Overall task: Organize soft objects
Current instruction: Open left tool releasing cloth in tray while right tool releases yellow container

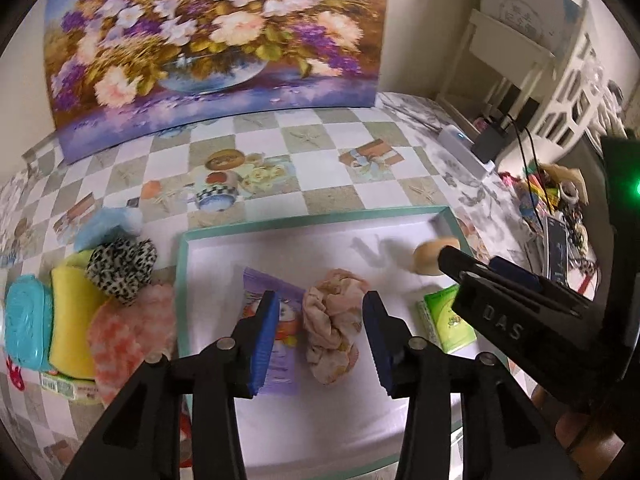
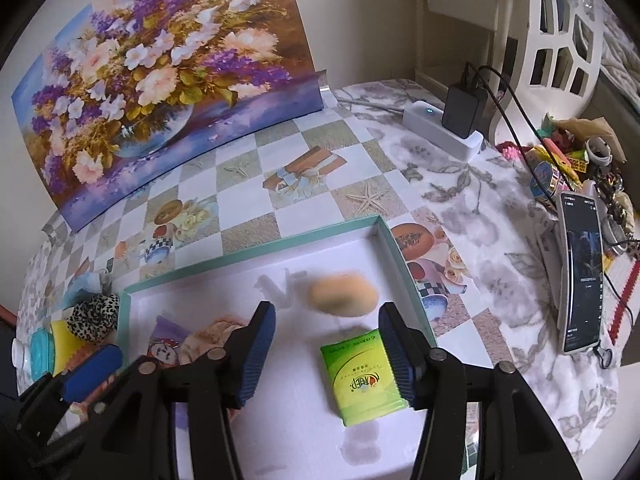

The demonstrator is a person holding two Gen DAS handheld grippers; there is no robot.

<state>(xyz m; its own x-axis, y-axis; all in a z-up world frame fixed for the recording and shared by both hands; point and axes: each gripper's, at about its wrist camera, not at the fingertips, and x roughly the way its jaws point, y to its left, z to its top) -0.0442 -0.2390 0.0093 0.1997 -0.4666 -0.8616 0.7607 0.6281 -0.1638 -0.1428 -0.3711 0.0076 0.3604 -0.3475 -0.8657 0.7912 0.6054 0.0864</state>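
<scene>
A shallow white tray with a teal rim lies on the table. In it are a crumpled pink cloth, a purple packet, a green tissue pack and a tan sponge puff, blurred. My left gripper is open above the pink cloth. My right gripper is open above the tray, its right finger over the green pack's edge.
Left of the tray lie a leopard scrunchie, a yellow sponge, a teal case, a pink checked cloth and a blue fluffy item. A flower picture stands behind. A phone, charger and clutter sit right.
</scene>
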